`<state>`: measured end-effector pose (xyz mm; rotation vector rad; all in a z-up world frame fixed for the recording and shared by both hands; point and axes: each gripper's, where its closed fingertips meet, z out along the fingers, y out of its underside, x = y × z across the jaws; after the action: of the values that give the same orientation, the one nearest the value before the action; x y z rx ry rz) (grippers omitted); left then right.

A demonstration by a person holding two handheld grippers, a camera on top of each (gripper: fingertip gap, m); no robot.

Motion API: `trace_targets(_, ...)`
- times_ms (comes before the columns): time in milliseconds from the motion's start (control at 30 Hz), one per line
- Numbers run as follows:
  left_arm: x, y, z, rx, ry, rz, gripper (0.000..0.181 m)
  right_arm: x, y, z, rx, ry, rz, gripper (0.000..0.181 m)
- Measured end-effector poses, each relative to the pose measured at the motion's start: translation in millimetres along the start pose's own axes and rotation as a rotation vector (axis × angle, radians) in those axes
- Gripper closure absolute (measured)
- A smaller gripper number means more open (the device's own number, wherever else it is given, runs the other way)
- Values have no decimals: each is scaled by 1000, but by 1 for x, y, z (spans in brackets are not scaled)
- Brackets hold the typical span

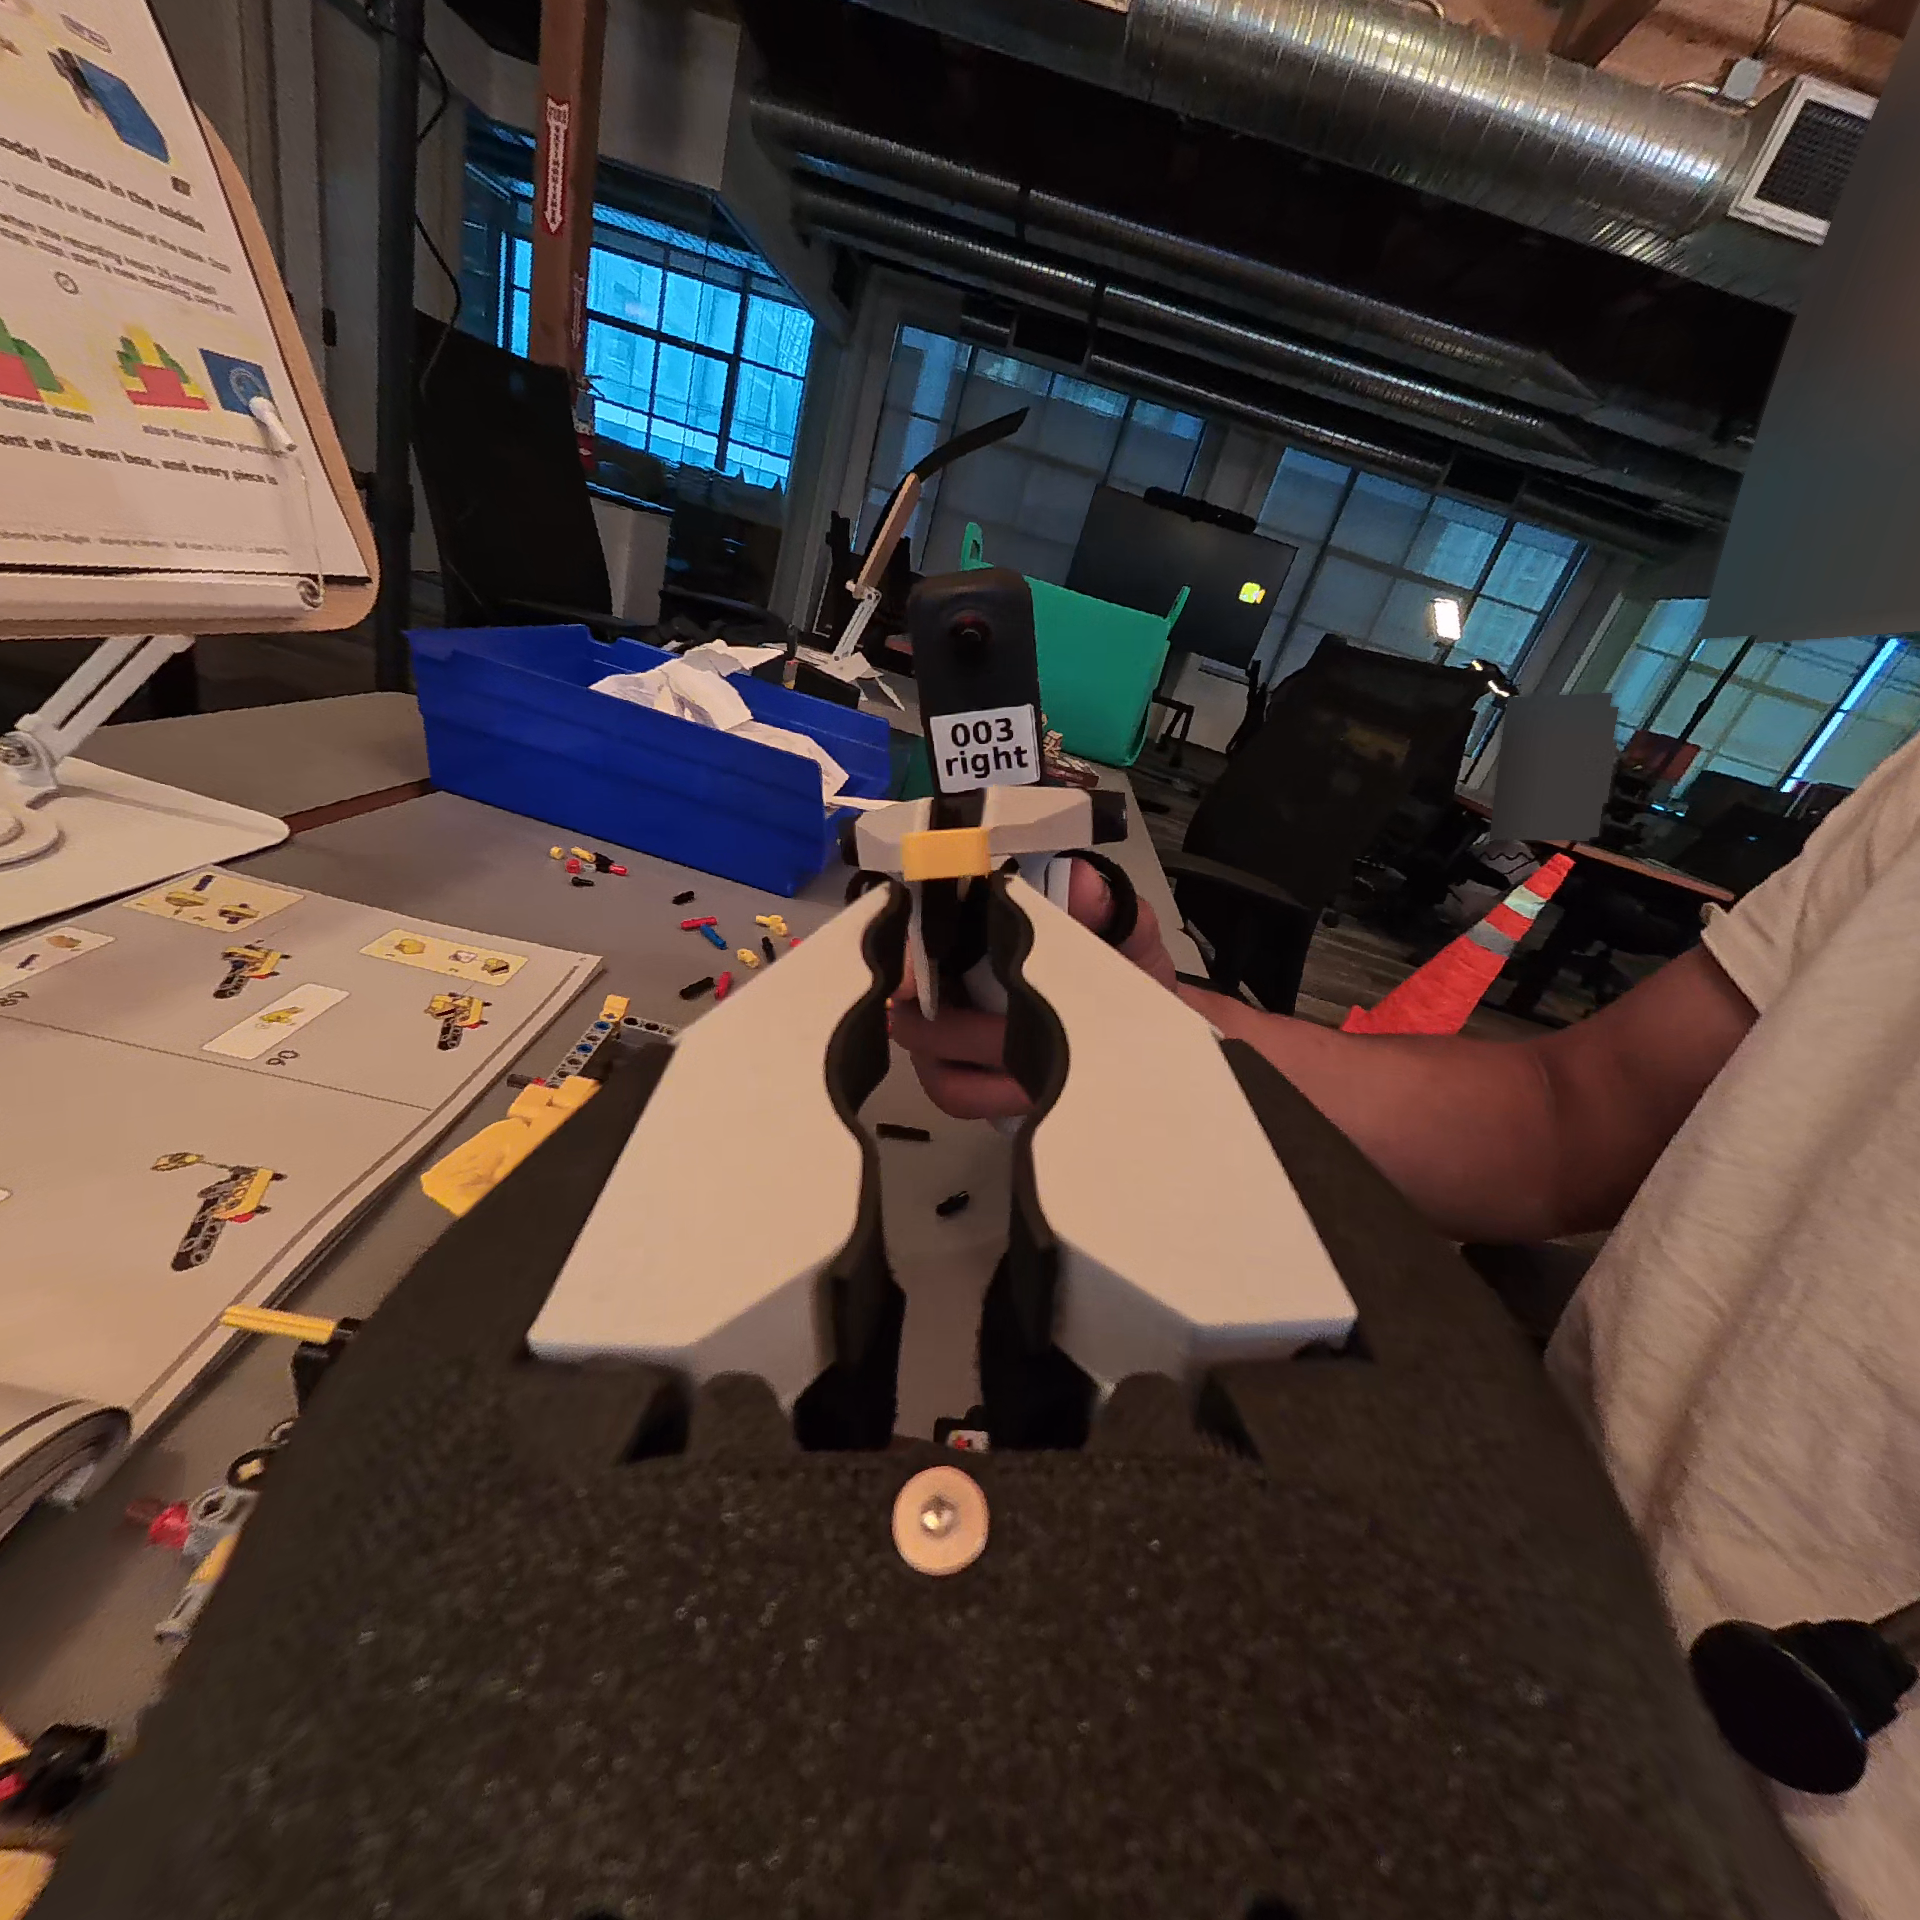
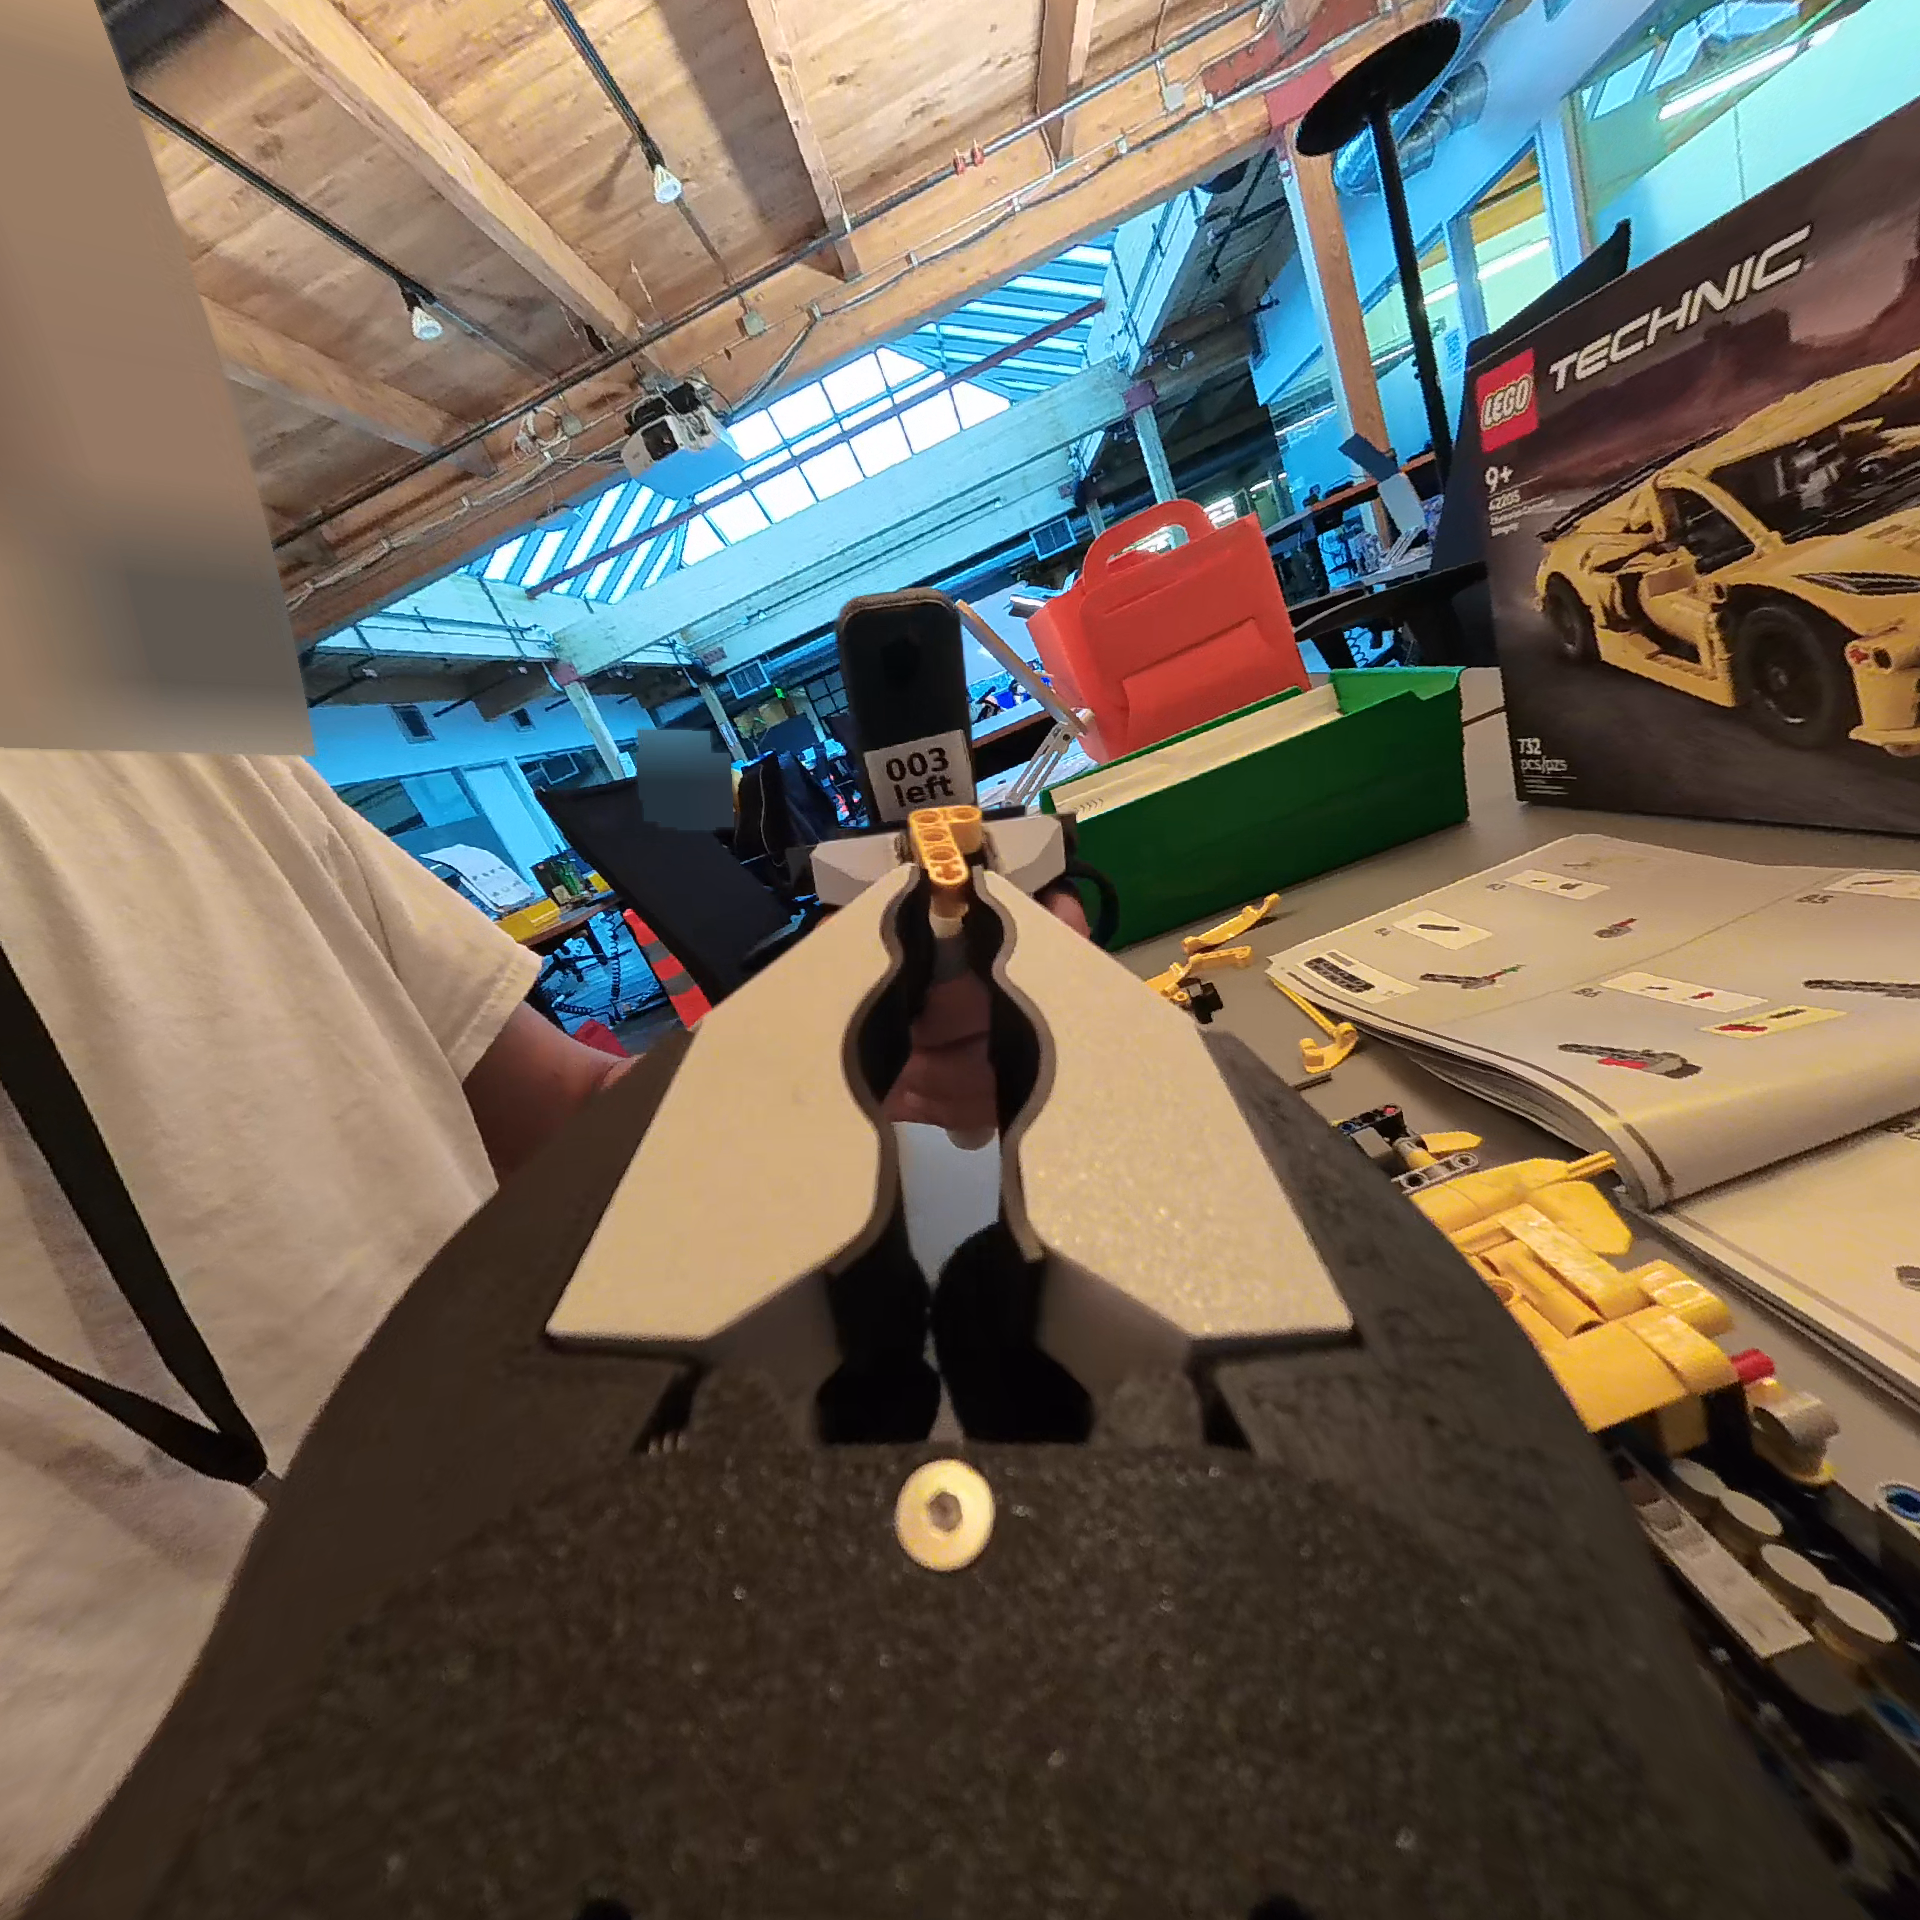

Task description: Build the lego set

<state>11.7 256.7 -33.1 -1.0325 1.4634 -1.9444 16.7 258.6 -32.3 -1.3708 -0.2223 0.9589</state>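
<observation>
My left gripper and my right gripper point at each other, tip to tip, above the table. Between the tips sits a small yellow beam with round holes, seen edge-on in the left wrist view. Both pairs of fingers are closed down to a narrow gap at the tips and appear to pinch this piece. A pale pin hangs from it between the right fingers. The partly built yellow car model lies on the table beside the right gripper and also shows in the left wrist view.
An open instruction booklet lies flat. Small loose pieces are scattered before a blue bin. A green bin, the set's box and loose yellow parts stand behind. A person's arm holds the right gripper. Less than 4 cm separates the two grippers' tips.
</observation>
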Motion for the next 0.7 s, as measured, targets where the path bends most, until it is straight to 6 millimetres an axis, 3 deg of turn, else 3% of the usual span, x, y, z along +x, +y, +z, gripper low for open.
trace_targets(367,7,7,5,-28,-3,79,181,0,4,3,-7,-21,40,175)
trace_targets(700,-5,-1,-1,-1,-25,10,160,3,-1,-4,-13,13,10,176)
